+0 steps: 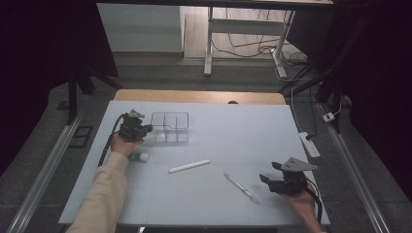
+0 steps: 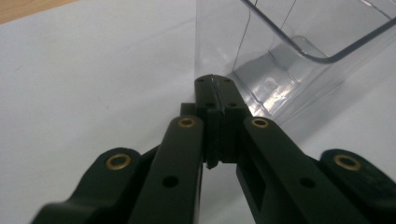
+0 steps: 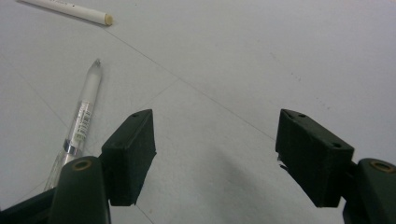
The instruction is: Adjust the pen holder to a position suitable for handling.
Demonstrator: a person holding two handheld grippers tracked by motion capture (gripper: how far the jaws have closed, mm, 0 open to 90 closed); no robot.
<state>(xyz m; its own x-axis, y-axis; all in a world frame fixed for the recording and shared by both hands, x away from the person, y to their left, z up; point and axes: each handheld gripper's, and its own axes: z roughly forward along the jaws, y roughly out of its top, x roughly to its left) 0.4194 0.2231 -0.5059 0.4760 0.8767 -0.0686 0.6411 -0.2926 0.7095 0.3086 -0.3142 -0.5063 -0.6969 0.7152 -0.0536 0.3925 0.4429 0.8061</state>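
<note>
The high view is showing the whole bench (image 1: 204, 194): clear divided container (image 1: 169, 126) at back left, white stick (image 1: 189, 166) mid-bench, clear pen (image 1: 241, 188) nearer the front, a small white-and-green item (image 1: 140, 157) just by the left wrist. The left gripper view is giving what that can't: the container (image 2: 299, 56) wall close up, w/ its inner dividers, rising right behind the left tool (image 2: 213, 86) tips; can't tell if they're touching it.

Left forearm in a cream sleeve (image 1: 104, 194) is reaching fwd, left tool (image 1: 145, 129) lying level and pointing at the container's left side. Right hand (image 1: 301, 196) is resting near the front right corner, right tool (image 1: 268, 172) aiming left toward the pen.

Left tool: jaws pressed together, nothing between. Right tool (image 3: 215, 149): jaws standing wide apart, gripping nothing, pen (image 3: 81, 116) lying just beside its left jaw, stick (image 3: 70, 10) farther off.
</note>
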